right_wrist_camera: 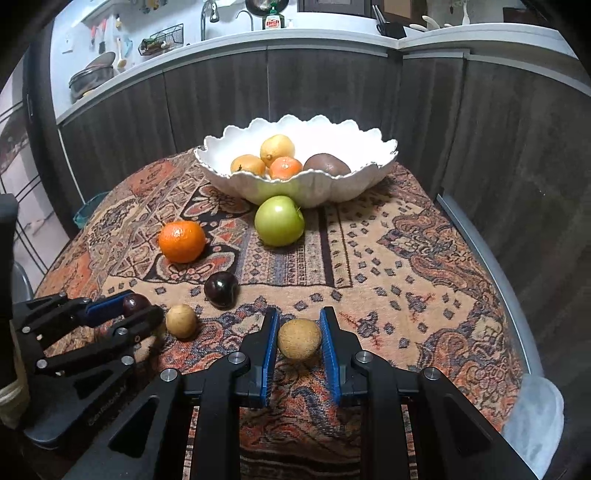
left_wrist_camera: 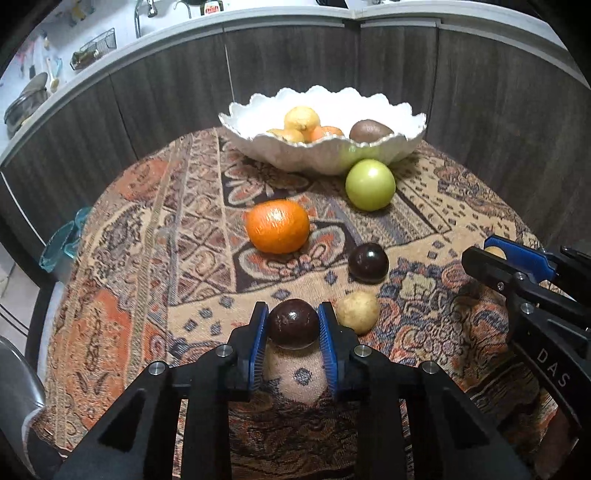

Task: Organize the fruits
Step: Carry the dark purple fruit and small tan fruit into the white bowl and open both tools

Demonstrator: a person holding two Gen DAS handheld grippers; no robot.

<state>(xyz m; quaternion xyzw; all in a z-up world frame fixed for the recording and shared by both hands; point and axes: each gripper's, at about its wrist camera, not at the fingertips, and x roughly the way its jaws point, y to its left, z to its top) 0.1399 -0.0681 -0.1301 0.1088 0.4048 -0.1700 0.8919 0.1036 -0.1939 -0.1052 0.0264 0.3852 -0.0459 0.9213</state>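
My left gripper (left_wrist_camera: 293, 317) is shut on a dark plum (left_wrist_camera: 293, 324) low over the patterned tablecloth (left_wrist_camera: 147, 295), near the front. From the right wrist view the same gripper (right_wrist_camera: 123, 308) and plum (right_wrist_camera: 133, 303) appear at the left. My right gripper (right_wrist_camera: 299, 325) is shut on a round tan fruit (right_wrist_camera: 299, 339), also low over the cloth. Loose on the cloth lie an orange (left_wrist_camera: 277, 226), a green apple (left_wrist_camera: 370, 184), a second dark plum (left_wrist_camera: 368, 263) and another tan fruit (left_wrist_camera: 357, 312). The white scalloped bowl (left_wrist_camera: 295, 157) at the back holds several fruits.
Dark cabinet fronts (right_wrist_camera: 332, 92) curve behind the table, under a counter with a sink and dish soap (right_wrist_camera: 272, 20). A teal glass dish (left_wrist_camera: 62, 240) sits at the table's left edge. A chair (left_wrist_camera: 14, 376) stands at the near left. The table's metal rim (right_wrist_camera: 491, 266) runs along the right.
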